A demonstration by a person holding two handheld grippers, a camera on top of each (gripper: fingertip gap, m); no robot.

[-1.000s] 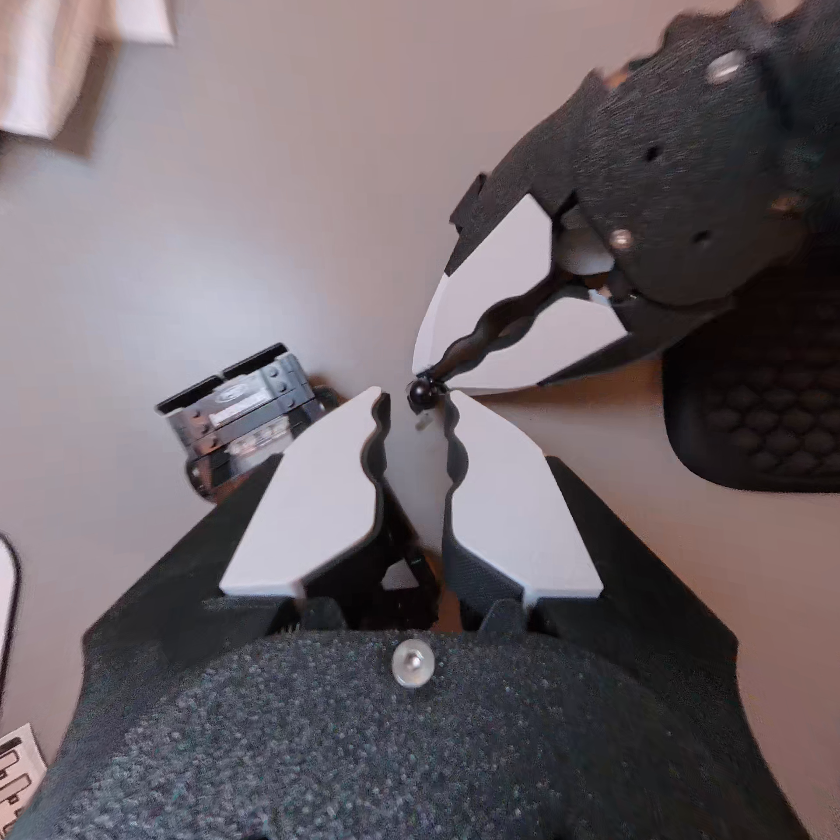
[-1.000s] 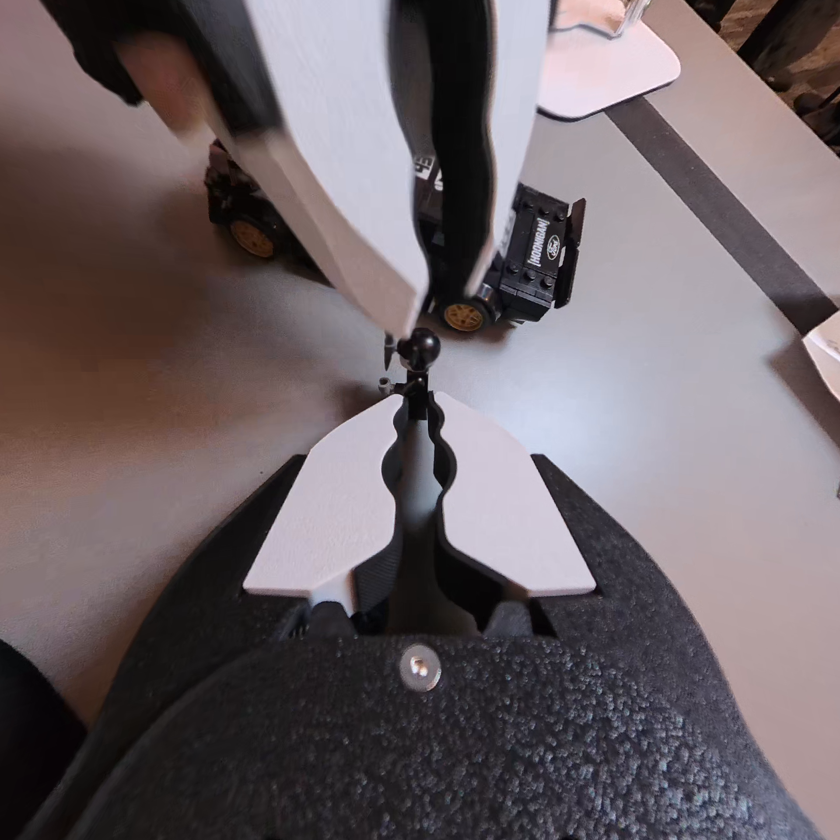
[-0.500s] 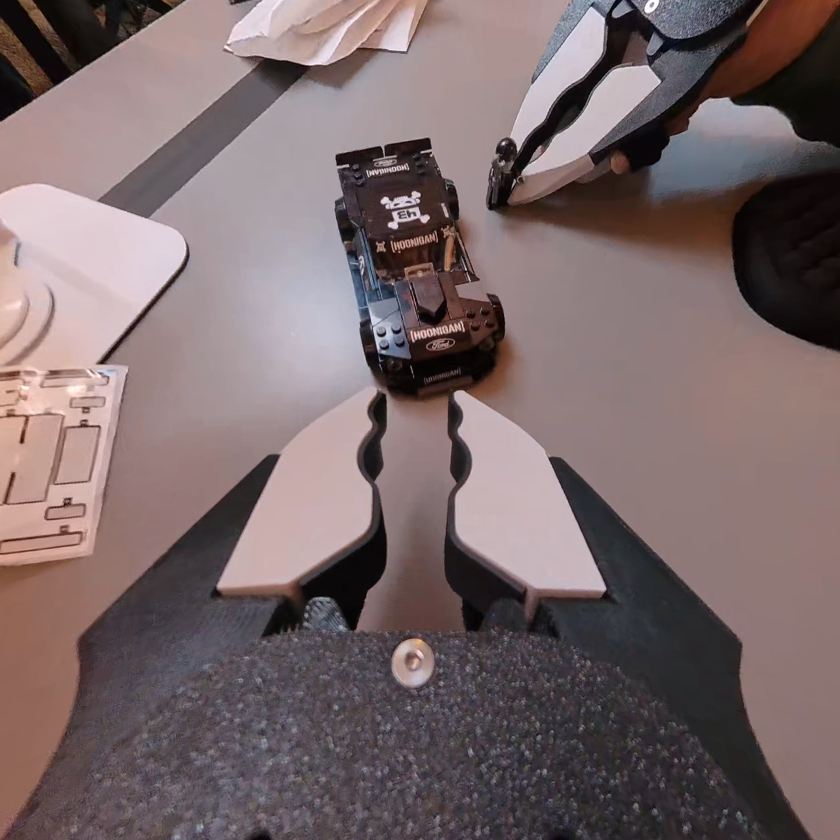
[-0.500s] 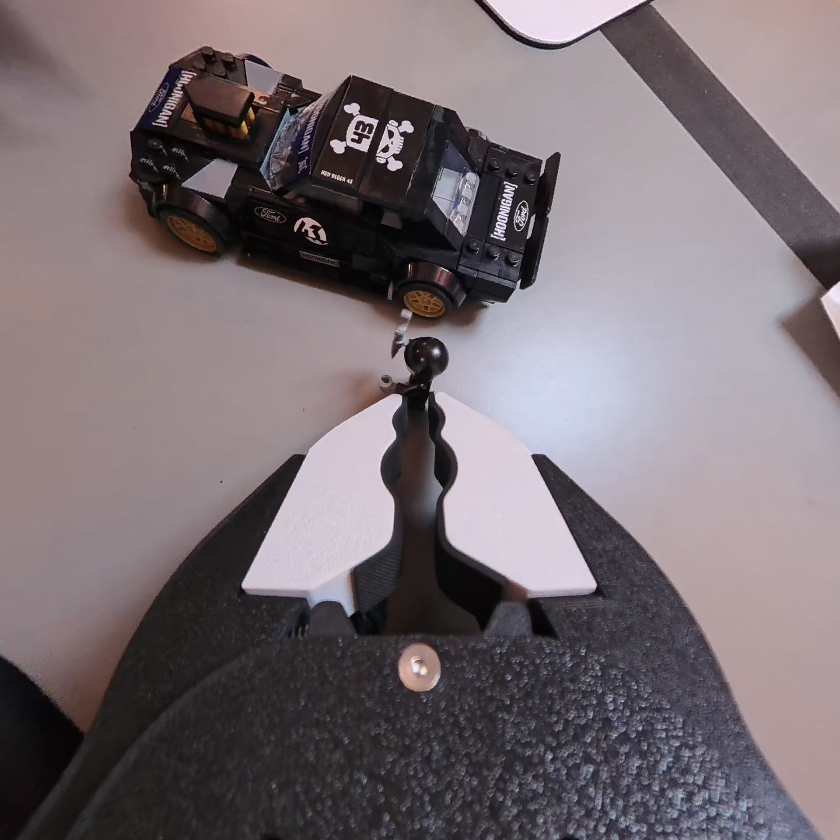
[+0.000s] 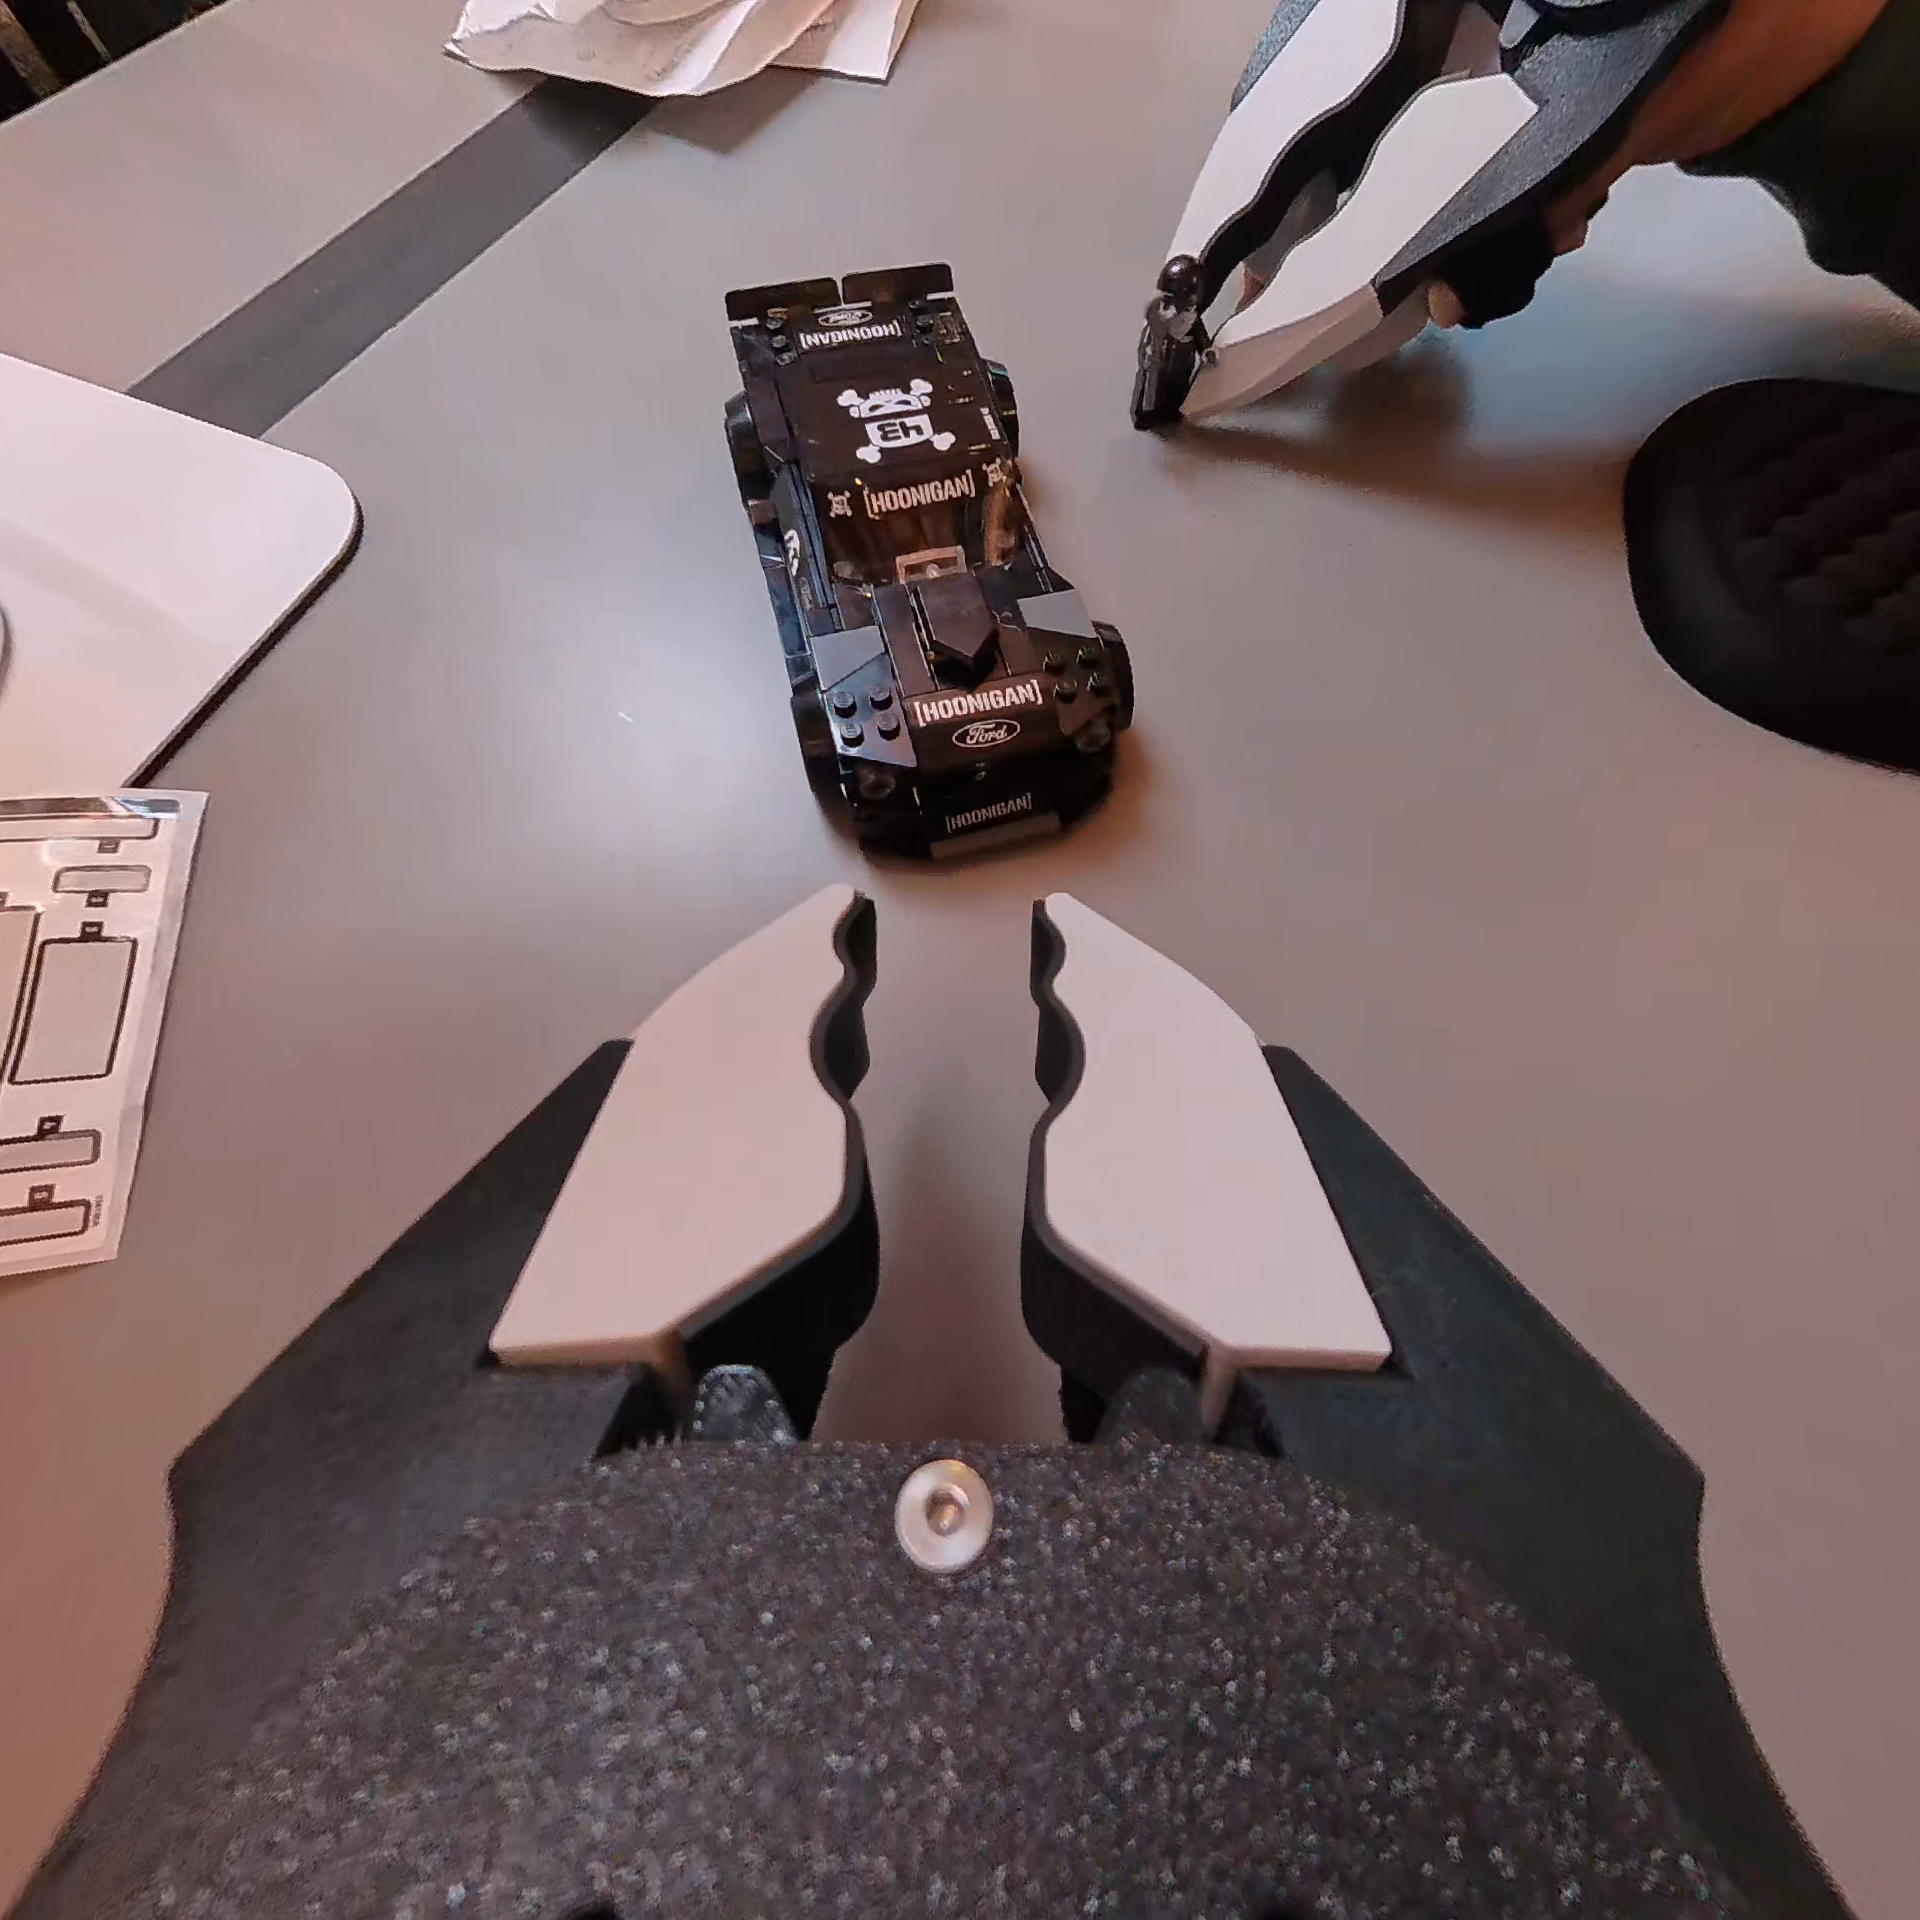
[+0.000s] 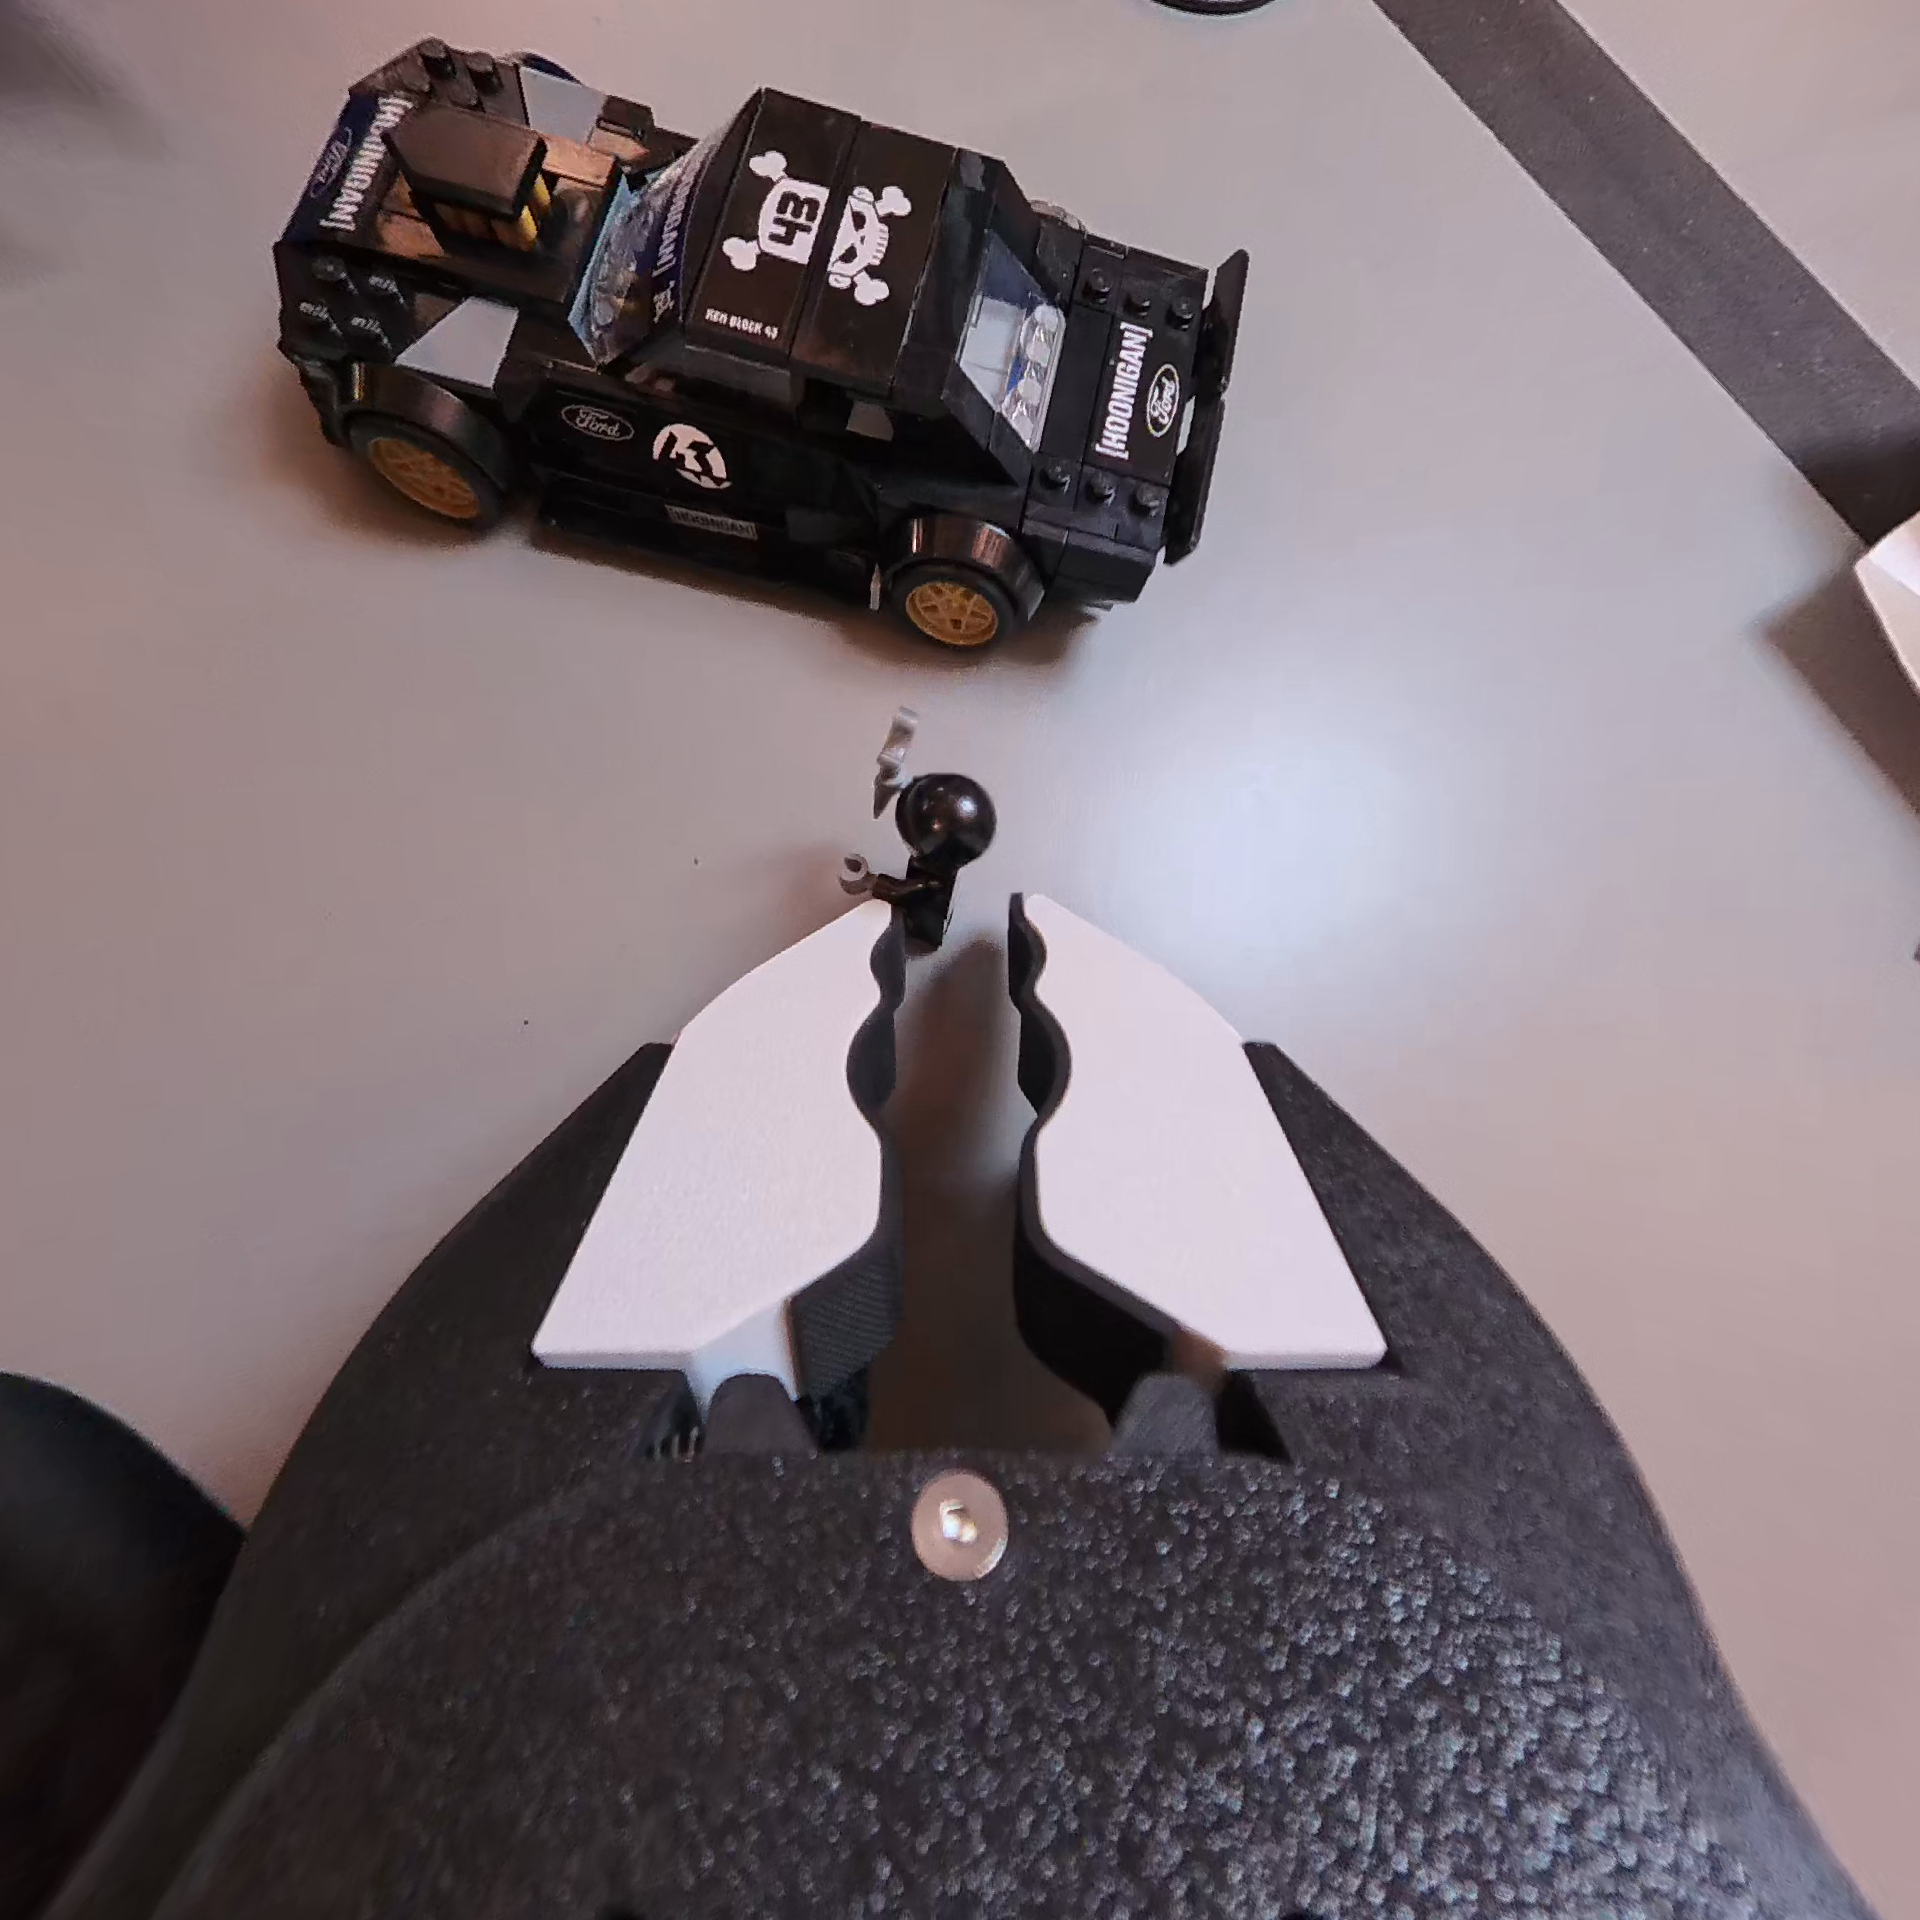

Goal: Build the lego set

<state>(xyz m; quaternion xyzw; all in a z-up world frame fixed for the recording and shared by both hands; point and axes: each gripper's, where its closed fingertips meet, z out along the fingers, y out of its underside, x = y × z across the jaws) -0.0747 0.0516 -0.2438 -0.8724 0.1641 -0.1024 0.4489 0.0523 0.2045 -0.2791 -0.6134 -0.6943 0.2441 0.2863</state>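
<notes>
A black Lego car (image 5: 925, 582) with white stickers and gold wheels stands on the grey table, nose toward my left gripper (image 5: 951, 904), which is open and empty just short of it. In the right wrist view the car (image 6: 769, 364) lies side-on beyond a small black minifigure (image 6: 930, 862) that holds a grey tool. The figure stands on the table against the left fingertip of my right gripper (image 6: 951, 914), which is open. In the left wrist view the figure (image 5: 1169, 332) is right of the car's rear, at the tips of the right gripper (image 5: 1210, 338).
A white rounded pad (image 5: 156, 540) and a sticker sheet (image 5: 73, 1029) lie at the left. Crumpled white paper (image 5: 686, 42) lies at the back past a dark strip (image 5: 416, 208). A black mesh object (image 5: 1797, 561) lies at the right. A hand holds the right gripper. The black mesh object (image 5: 1797, 561) lies some 15 cm from my right tips, 25 cm from my left tips.
My left gripper has drawn back from the minifigure to the car's front. My right gripper has opened and let go of the minifigure, which now stands on the table.
</notes>
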